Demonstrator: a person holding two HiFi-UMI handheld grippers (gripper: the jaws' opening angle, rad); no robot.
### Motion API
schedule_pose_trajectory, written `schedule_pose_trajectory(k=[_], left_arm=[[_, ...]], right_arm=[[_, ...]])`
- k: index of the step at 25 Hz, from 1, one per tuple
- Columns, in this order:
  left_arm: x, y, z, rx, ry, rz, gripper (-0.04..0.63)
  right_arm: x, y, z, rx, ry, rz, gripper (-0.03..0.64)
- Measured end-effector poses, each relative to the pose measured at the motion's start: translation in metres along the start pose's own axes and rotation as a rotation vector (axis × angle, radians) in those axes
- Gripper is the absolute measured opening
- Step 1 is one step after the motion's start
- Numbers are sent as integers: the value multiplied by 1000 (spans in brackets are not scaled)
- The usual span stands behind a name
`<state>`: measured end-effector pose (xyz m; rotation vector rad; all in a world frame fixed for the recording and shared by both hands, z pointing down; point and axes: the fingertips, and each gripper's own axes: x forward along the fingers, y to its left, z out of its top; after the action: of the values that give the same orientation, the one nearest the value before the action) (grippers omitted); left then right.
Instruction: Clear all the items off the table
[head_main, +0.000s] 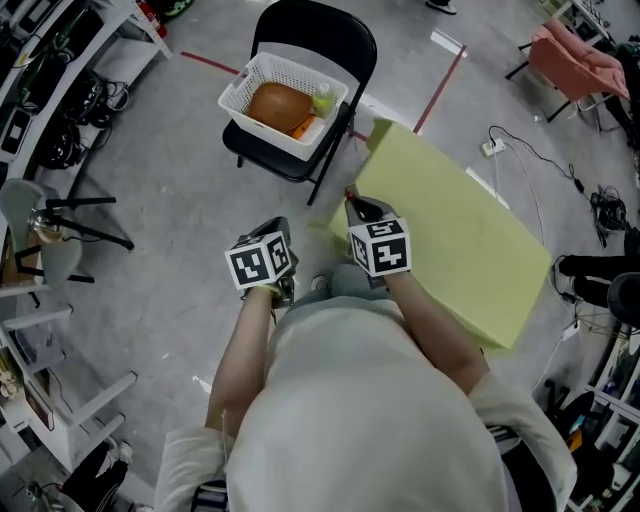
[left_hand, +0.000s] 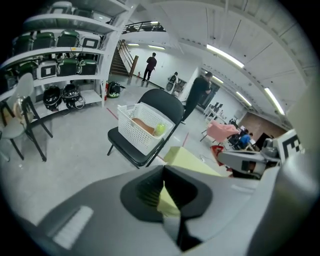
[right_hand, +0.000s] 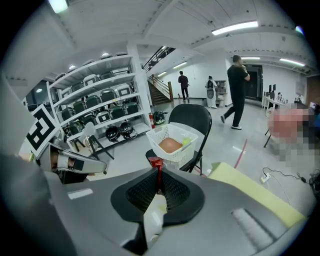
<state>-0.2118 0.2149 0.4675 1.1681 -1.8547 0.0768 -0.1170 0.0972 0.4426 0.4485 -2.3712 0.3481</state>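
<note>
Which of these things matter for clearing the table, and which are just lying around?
Job: yellow table; white basket on the black chair; thin red item pinched in the right claw.
Lying about: helmet shelves; pink-draped chair; floor cable.

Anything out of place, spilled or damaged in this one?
Nothing spilled or damaged. The white basket sits turned at an angle on the black chair, and the right tool is shut on a thin red item.
</note>
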Motion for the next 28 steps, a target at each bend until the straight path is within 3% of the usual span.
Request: schedule_pose_trajectory(k=[6, 18, 28], left_arm=[[10, 17, 21, -64, -17, 37, 9], [52, 42, 99, -79, -26, 63, 9], [76, 60, 148, -109, -13, 81, 9]], right_arm=[[28, 2, 21, -33, 23, 45, 14], [111, 1, 108, -92, 17, 123, 14], [157, -3, 149, -108, 46, 154, 14]])
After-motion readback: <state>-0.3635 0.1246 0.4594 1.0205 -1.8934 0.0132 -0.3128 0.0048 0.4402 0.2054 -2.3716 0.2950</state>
